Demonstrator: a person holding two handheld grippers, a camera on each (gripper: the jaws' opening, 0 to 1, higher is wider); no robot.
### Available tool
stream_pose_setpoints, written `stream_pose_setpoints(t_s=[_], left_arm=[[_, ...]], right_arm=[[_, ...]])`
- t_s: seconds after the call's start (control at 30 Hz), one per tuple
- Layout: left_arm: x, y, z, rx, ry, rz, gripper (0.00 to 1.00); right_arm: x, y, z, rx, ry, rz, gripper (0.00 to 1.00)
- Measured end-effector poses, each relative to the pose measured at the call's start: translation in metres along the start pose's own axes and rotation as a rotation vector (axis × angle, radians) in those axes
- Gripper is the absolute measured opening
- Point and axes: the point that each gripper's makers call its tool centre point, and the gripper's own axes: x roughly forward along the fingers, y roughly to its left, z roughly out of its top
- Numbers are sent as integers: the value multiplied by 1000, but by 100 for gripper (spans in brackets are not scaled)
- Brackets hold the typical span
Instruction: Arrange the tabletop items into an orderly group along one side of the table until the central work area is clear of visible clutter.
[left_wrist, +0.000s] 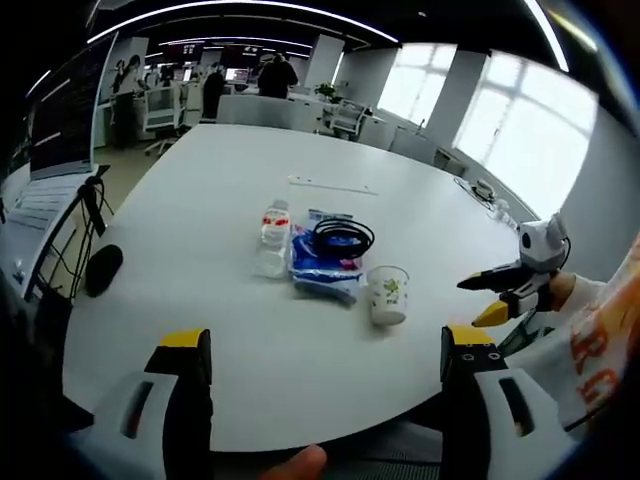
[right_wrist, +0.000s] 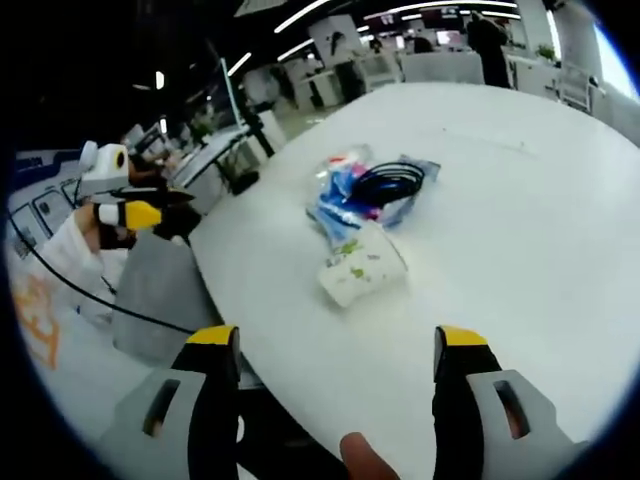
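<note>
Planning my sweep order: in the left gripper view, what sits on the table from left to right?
Clear plastic water bottle → blue plastic packet with a coiled black cable on it → white paper cup with green print.

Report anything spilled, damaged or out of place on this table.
No spill or damage shows. The clutter sits mid-table, not along a side: a water bottle lying flat, a blue packet with a black cable coil on top, and a paper cup upright beside the packet.
</note>
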Motion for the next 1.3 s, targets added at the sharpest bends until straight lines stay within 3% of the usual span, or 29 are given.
stream_pose_setpoints(t_s=[0.27,0.63,1.07,1.3], left_arm=[[-2,-1,5,11,-14,-1,98],[-4,4,-2,0,4,21,98],[8,-10,-12,37,59,-14,97],[4,-7,-5,27,40,-11,97]], right_arm=[[-2,0,3,8,-7,2,77],[-5,0,1,20,-10,-13,75],[-8,4,-7,47,7,-9,74],[-3,6,-1,51,5,-2,74]])
